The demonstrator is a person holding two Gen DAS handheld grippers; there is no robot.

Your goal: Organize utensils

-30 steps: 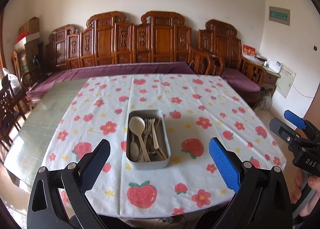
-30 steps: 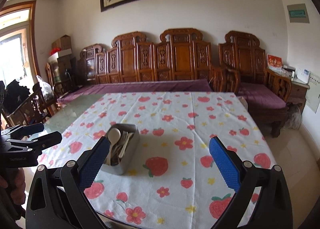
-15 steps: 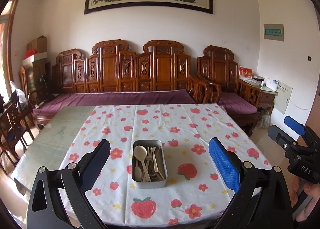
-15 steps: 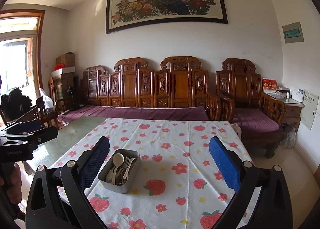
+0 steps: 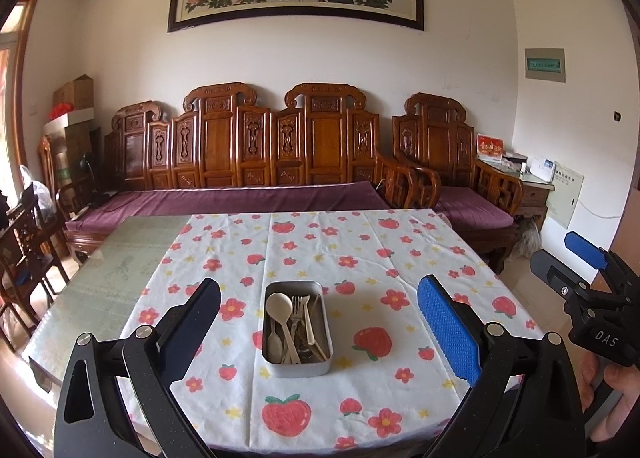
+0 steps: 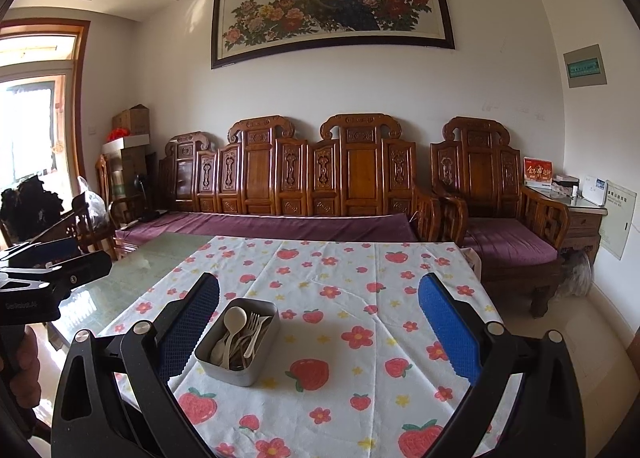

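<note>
A grey metal tin (image 5: 297,362) (image 6: 230,368) sits on the strawberry-print tablecloth (image 5: 360,258) near the table's front edge. Inside lie a cream spoon (image 5: 279,308) (image 6: 233,318), forks and other pale utensils, all jumbled together. My left gripper (image 5: 318,332) is open and held back from the tin, which shows between its fingers. My right gripper (image 6: 318,332) is open too, with the tin just inside its left finger (image 6: 192,322). Neither holds anything. In the left wrist view the right gripper (image 5: 576,262) appears at the far right; in the right wrist view the left gripper (image 6: 56,258) shows at the far left.
The cloth covers most of a glass-topped table (image 5: 92,286), bare on its left side. A carved wooden sofa (image 5: 280,161) with purple cushions stands behind it. Wooden chairs (image 5: 28,250) are at the left, a side cabinet (image 5: 532,185) at the right.
Both grippers have tilted upward and drawn back, so the wall painting comes into view and the tin looks smaller and farther. Both stay open; the utensils have not moved.
</note>
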